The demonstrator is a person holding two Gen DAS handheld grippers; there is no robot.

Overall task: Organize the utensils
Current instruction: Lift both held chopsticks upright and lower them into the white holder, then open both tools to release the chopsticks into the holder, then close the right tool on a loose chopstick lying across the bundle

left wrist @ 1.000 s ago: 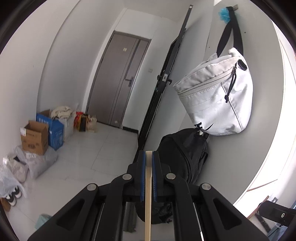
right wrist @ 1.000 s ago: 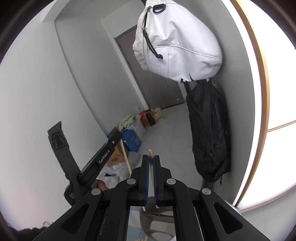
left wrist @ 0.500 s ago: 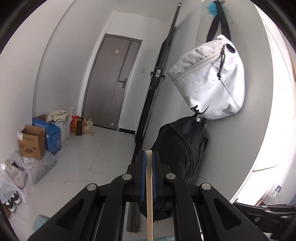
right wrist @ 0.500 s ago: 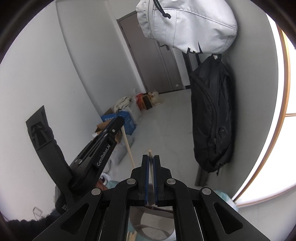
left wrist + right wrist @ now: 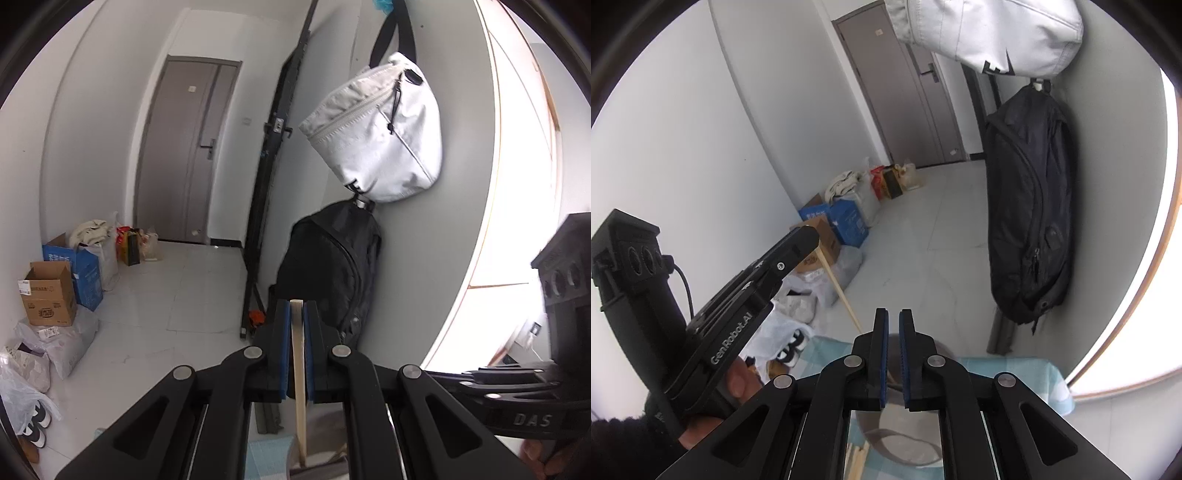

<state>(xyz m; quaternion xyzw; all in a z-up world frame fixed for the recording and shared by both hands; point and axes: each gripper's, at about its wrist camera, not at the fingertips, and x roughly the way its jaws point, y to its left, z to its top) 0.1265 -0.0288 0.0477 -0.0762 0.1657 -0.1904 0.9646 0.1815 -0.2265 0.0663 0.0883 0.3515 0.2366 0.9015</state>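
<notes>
My left gripper [image 5: 296, 308] is shut on a pale wooden chopstick [image 5: 299, 387] that runs down between its blue pads. It also shows in the right wrist view [image 5: 798, 240] at the left, with the chopstick [image 5: 842, 291] slanting down toward a round grey holder [image 5: 905, 439]. My right gripper [image 5: 893, 317] has its jaws slightly apart with nothing between them, right above that holder. More wooden sticks [image 5: 858, 458] lie on the blue checked cloth [image 5: 1015, 373] beside the holder.
A white bag [image 5: 380, 136] and a black backpack [image 5: 332, 266] hang on the right wall. Cardboard boxes [image 5: 48, 295] and plastic bags line the floor at the left. A grey door [image 5: 184, 151] stands at the far end. My right gripper's body [image 5: 517, 402] shows at lower right.
The right gripper has opened and the stick it held is no longer between its pads. Both views have tilted down toward the holder. The left gripper keeps its chopstick.
</notes>
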